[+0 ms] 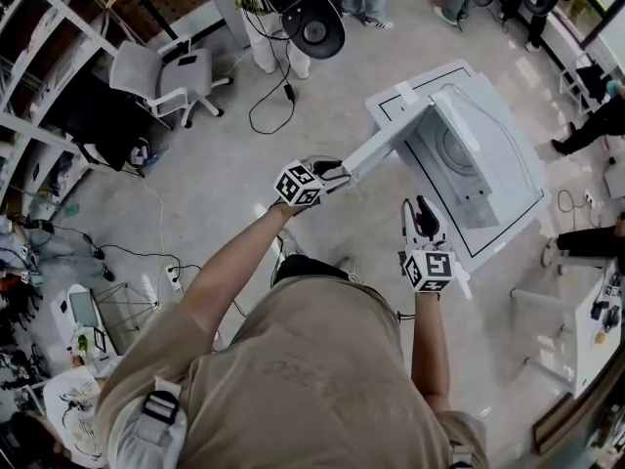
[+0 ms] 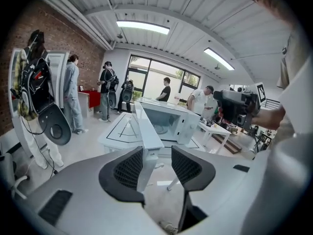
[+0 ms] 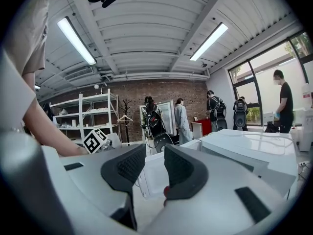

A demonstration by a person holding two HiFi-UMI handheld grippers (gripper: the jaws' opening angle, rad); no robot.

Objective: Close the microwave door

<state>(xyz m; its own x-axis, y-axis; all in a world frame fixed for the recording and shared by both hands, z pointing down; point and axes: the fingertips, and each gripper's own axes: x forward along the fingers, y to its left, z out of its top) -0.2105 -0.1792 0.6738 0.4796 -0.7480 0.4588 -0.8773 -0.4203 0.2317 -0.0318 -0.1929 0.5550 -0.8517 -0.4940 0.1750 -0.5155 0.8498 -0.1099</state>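
The white microwave (image 1: 479,154) sits on a white table (image 1: 488,252) with its door (image 1: 386,145) swung wide open toward me. My left gripper (image 1: 337,176) is at the door's free end. In the left gripper view the jaws (image 2: 156,163) stand open, and the door's edge (image 2: 146,129) rises just beyond the gap, close to the left pad; neither pad presses on it. My right gripper (image 1: 422,210) hovers at the table's near corner, apart from the door. Its jaws (image 3: 154,168) are open with nothing between them, and the door (image 3: 146,180) shows past the gap.
A grey office chair (image 1: 166,76) and a round black speaker (image 1: 314,22) stand on the floor beyond the door. Cables (image 1: 273,106) trail across the floor. Several people stand at the back of the room. Metal shelving (image 1: 29,57) lines the left side.
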